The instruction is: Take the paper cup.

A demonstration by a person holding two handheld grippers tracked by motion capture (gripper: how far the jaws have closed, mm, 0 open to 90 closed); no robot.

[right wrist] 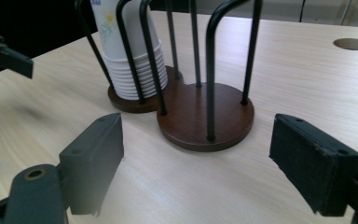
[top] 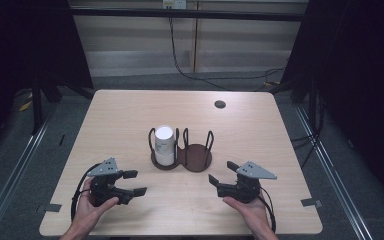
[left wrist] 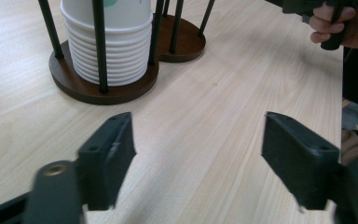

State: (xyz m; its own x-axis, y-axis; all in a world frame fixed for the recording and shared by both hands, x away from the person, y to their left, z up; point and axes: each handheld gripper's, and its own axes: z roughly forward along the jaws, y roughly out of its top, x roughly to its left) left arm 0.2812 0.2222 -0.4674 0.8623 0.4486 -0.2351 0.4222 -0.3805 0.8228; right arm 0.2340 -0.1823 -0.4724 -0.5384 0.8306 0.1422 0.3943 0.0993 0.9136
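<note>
While you hold both grippers low over the near part of the bench (top: 130, 120), neither has anything between its jaws. Your left gripper (top: 136, 183) sits toward the near left corner, in your left hand (top: 91, 205), with the jaws standing wide and pointing toward the middle of the bench; in the left gripper view they frame bare wood. Your right gripper (top: 221, 173) sits toward the near right corner, in your right hand (top: 247, 207), jaws likewise wide and aimed inward; in the right gripper view they frame the bench just short of the holder.

Farther in, about midway between the two grippers and near the centre of the bench, stands the cup holder (top: 182, 156): two round dark-brown bases joined side by side, each ringed by upright black wire loops. The stack of white paper cups (top: 164, 144) stands upright in the left compartment, on your left gripper's side, its ribbed rims piled one over another at the bottom. The right compartment (right wrist: 205, 114) has its brown base bare.

Beyond that, toward the far right corner, a small round grommet hole (top: 220, 104) is set into the bench top. Both grippers are well apart from the holder and touch nothing on it.
</note>
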